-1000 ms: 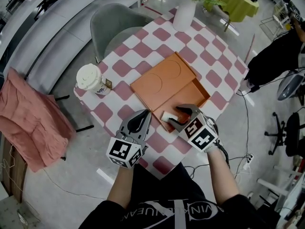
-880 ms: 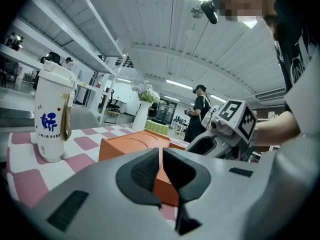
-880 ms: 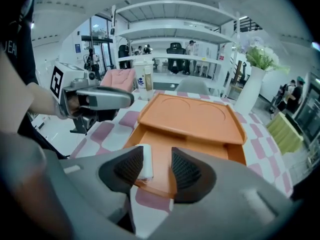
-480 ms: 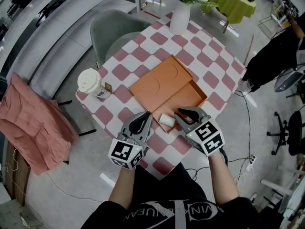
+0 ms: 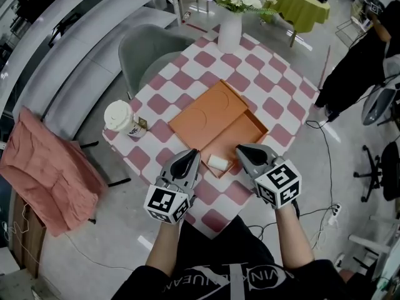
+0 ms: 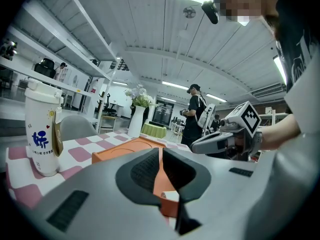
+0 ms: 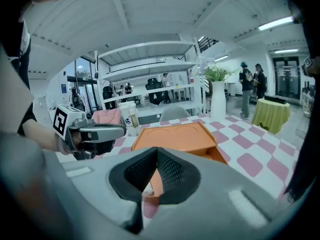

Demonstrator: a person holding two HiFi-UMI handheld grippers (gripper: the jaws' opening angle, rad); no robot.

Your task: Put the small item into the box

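Both hand-held grippers sit at the near edge of the desk point(image 5: 275, 107), one in each hand, tips pointing at the near corner of the box point(image 5: 245, 134). Left hand-held gripper point(image 5: 192, 155) is clenched: its own view shows the pads meeting with nothing between them. Right hand-held gripper point(image 5: 239, 149) has just closed and is also clenched empty, with its pads together in its own view and clear of the box rim. The small item point(image 5: 217, 162), white and stubby, lies inside the box at its near corner, between the two gripper tips in the head view and touching neither. The box is an open orange tray; its lid point(image 5: 205, 112), which has two round embossed rings, lies flat against the tray's far-left side. A paper cup point(image 5: 120, 116) with a white lid stands near the desk's left edge, well apart from the box. A pink cloth point(image 5: 44, 167) hangs off to the left of the desk. A grey chair point(image 5: 145, 49) is tucked in at the far-left side, and a white vase point(image 5: 229, 30) of flowers stands at the far corner.
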